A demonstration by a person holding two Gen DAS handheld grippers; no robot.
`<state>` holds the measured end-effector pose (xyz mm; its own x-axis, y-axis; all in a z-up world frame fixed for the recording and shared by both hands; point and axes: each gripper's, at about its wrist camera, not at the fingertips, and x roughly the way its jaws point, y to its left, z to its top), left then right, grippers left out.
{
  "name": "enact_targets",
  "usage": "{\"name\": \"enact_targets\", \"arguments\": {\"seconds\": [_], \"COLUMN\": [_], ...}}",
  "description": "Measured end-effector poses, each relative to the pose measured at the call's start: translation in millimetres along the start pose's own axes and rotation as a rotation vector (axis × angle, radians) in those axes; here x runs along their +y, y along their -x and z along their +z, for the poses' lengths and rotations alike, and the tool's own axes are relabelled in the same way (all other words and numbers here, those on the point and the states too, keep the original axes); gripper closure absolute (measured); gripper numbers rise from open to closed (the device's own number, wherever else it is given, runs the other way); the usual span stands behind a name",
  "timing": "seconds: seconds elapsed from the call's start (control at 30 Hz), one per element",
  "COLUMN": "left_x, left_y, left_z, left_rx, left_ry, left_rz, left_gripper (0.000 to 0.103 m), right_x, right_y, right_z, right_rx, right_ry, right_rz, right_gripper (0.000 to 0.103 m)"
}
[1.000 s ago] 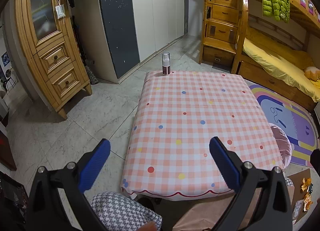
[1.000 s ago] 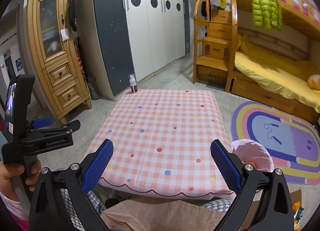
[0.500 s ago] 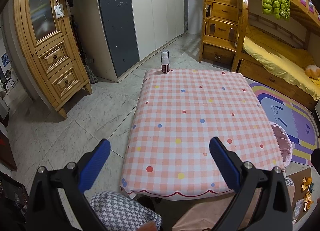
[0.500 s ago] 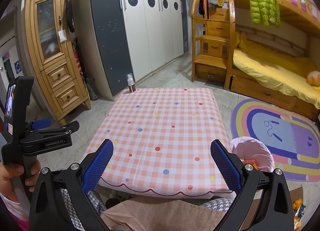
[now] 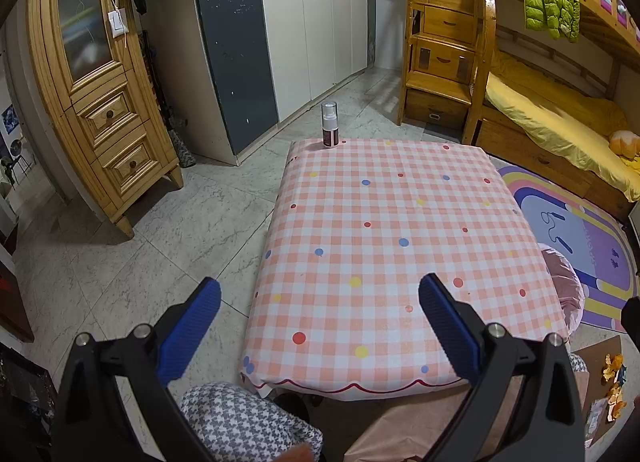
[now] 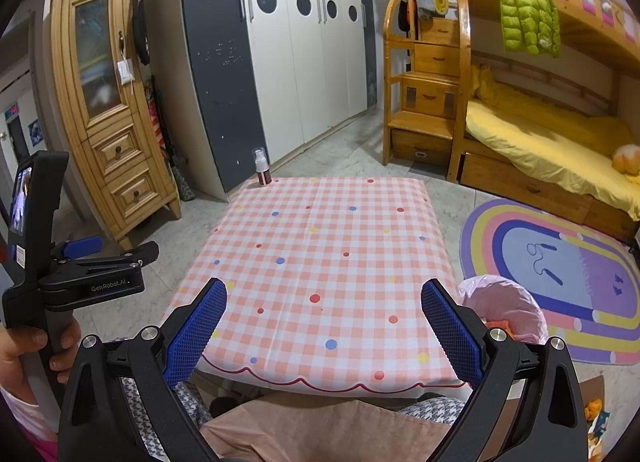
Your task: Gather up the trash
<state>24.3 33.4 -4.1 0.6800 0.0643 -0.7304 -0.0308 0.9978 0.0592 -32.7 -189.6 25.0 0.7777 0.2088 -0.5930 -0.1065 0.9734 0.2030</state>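
A small spray bottle point(image 5: 329, 130) point(image 6: 262, 167) with a clear cap stands at the far left corner of the low table point(image 5: 400, 221) point(image 6: 332, 246) in its pink checked cloth. A pink trash bag point(image 6: 504, 310) point(image 5: 564, 286) sits on the floor by the table's right side, with orange scraps showing inside. My left gripper point(image 5: 318, 320) hangs open over the table's near edge, holding nothing. My right gripper point(image 6: 324, 326) is open too, above the near edge. Orange peel scraps point(image 5: 614, 378) lie on cardboard at the lower right.
A wooden cabinet point(image 5: 92, 93) stands at the left, a grey and white wardrobe point(image 5: 280, 29) behind. The bunk bed point(image 6: 552, 141) with wooden steps fills the right. A rainbow rug point(image 6: 560, 274) lies right of the table. A hand point(image 6: 28, 346) holds the left gripper's handle.
Both cameras have tilted slightly upward, so the table sits a little lower in each view. Both grippers stay open and empty.
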Motion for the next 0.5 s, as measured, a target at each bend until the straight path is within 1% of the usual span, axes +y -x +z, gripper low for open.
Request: {"name": "enact_targets", "arguments": {"seconds": [0.5], "left_x": [-0.7], "left_y": [1.2], "left_z": [1.1], "left_rx": [-0.001], "left_ry": [-0.003], "left_rz": [0.003], "left_gripper": [0.007], "right_x": [-0.7], "right_y": [0.7], "right_z": [0.9], "right_rx": [0.0], "right_ry": [0.001], "right_rz": [-0.003], "right_gripper": [0.007]}}
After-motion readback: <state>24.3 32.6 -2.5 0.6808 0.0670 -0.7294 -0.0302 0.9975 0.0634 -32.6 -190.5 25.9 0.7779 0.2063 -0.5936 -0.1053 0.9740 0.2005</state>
